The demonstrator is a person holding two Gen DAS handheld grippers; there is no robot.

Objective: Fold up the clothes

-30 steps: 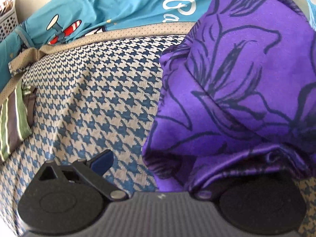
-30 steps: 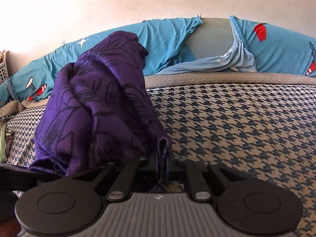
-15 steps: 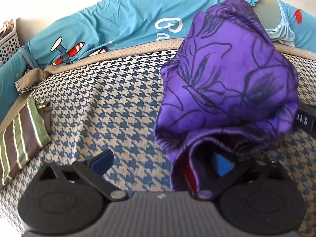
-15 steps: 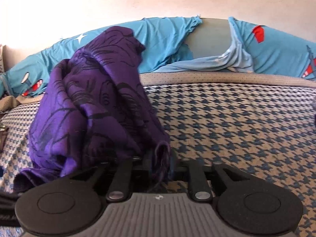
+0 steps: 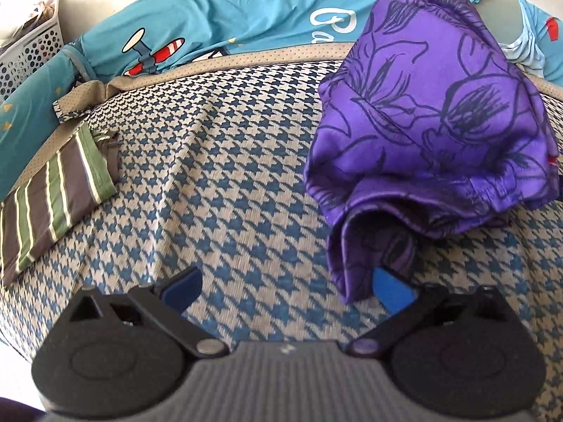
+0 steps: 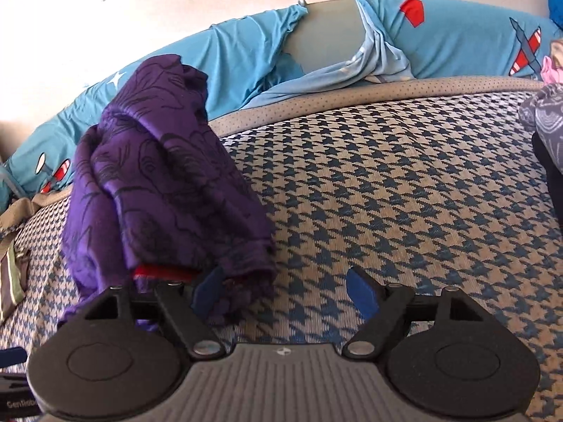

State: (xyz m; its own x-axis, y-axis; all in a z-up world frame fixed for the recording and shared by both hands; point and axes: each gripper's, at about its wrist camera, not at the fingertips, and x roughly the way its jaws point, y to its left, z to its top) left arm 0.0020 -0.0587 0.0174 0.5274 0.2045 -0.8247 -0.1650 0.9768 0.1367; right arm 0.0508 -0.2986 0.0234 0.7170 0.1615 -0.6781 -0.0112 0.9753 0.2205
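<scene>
1. Purple, satiny cloth printed with dark flower outlines, the purple garment (image 5: 432, 112) sits heaped in a loose bundle on the houndstooth bed cover (image 5: 218, 161), toward the far side near the blue bedding (image 5: 228, 24).
2. The left gripper (image 5: 286, 286) stands wide, its right pad touching or just under a hanging fold.
3. The right gripper (image 6: 286, 292) is also spread wide, gripping nothing; the bundle lies against its left finger.
4. The fabric looks light, limp and slippery, so it will likely slide and sag.
5. Pinching a hem or corner at the near edge seems the safest hold.
6. A striped folded item (image 5: 52, 197) lies far left.
</scene>
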